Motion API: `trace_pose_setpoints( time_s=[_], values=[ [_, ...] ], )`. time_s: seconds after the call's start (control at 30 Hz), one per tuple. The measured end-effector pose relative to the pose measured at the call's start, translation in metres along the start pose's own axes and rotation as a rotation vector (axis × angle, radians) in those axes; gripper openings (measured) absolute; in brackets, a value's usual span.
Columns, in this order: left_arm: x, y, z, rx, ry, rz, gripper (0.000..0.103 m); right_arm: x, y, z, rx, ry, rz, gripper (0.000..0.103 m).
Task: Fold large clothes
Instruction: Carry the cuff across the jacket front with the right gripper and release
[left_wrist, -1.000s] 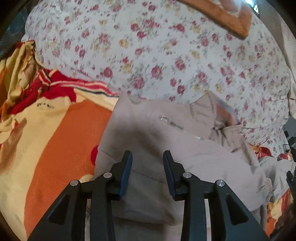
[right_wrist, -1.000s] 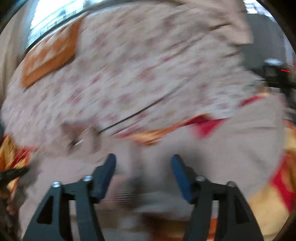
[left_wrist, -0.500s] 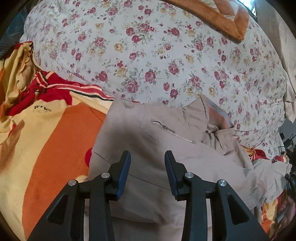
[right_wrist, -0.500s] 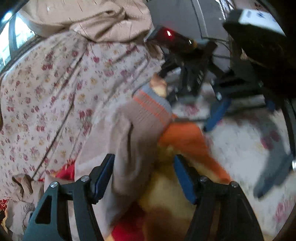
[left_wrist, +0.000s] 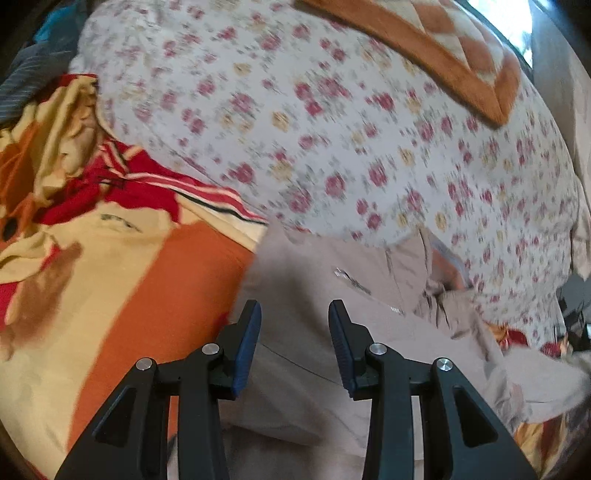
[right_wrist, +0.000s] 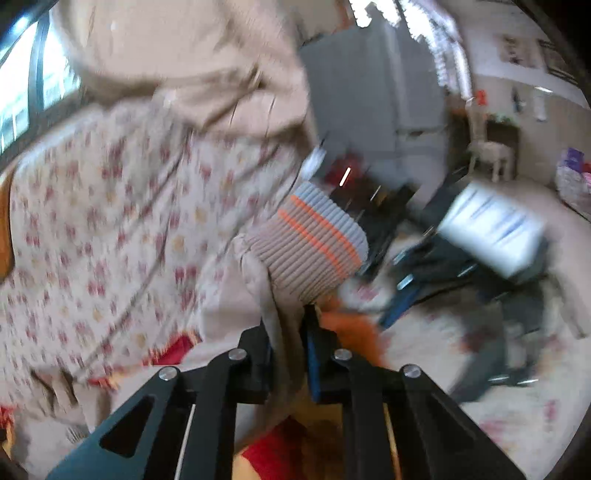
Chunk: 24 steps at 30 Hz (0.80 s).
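A beige jacket (left_wrist: 325, 291) with a chest zipper lies on the bed, its collar toward the flowered quilt. My left gripper (left_wrist: 294, 338) is open and empty, hovering over the jacket's body. My right gripper (right_wrist: 287, 349) is shut on the jacket's sleeve (right_wrist: 275, 314), just below the ribbed cuff (right_wrist: 314, 240) with orange and grey stripes. The cuff sticks up past the fingertips.
A flowered quilt (left_wrist: 332, 129) bulges behind the jacket, with an orange-edged blanket (left_wrist: 436, 48) on top. An orange, yellow and red blanket (left_wrist: 122, 280) covers the bed at left. In the right wrist view, dark stands and a white box (right_wrist: 491, 229) sit on the floor beyond the bed edge.
My right gripper swung right to the jacket's sleeve and closed on it below the cuff. My left gripper stayed open over the jacket, shifting only slightly.
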<state>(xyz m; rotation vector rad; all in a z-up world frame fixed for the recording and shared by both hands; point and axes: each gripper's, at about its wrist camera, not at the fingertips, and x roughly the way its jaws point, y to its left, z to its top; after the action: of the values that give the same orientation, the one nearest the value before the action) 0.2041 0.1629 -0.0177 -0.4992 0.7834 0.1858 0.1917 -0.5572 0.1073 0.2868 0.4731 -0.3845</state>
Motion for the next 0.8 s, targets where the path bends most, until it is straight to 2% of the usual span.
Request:
trace_pose_setpoints(
  time_s=[0.1, 0.17, 0.3, 0.43, 0.5, 0.57, 0.7, 0.8],
  values=[
    [-0.012, 0.012, 0.004, -0.004, -0.022, 0.037, 0.026, -0.036, 0.025, 0.013, 0.002, -0.06, 0.043, 0.014],
    [-0.019, 0.018, 0.007, 0.017, -0.018, 0.069, 0.026, -0.054, 0.057, 0.016, -0.009, -0.075, 0.119, 0.014],
    [-0.047, 0.035, 0.016, 0.034, -0.017, 0.131, 0.026, -0.066, 0.152, -0.006, -0.074, -0.006, 0.298, 0.014],
    [-0.069, 0.065, 0.017, -0.034, -0.082, 0.195, 0.032, -0.06, 0.266, -0.064, -0.165, 0.098, 0.451, 0.014],
    [-0.065, 0.077, 0.018, -0.077, -0.092, 0.24, 0.032, -0.058, 0.318, -0.099, -0.208, 0.152, 0.502, 0.014],
    [-0.059, 0.085, 0.02, -0.117, -0.084, 0.244, 0.032, -0.058, 0.371, -0.139, -0.267, 0.206, 0.55, 0.014],
    [-0.051, 0.088, 0.024, -0.156, -0.076, 0.222, 0.032, -0.061, 0.45, -0.199, -0.387, 0.254, 0.606, 0.014],
    [-0.058, 0.089, 0.028, -0.152, -0.121, 0.237, 0.032, -0.062, 0.494, -0.238, -0.471, 0.282, 0.621, 0.014]
  ],
)
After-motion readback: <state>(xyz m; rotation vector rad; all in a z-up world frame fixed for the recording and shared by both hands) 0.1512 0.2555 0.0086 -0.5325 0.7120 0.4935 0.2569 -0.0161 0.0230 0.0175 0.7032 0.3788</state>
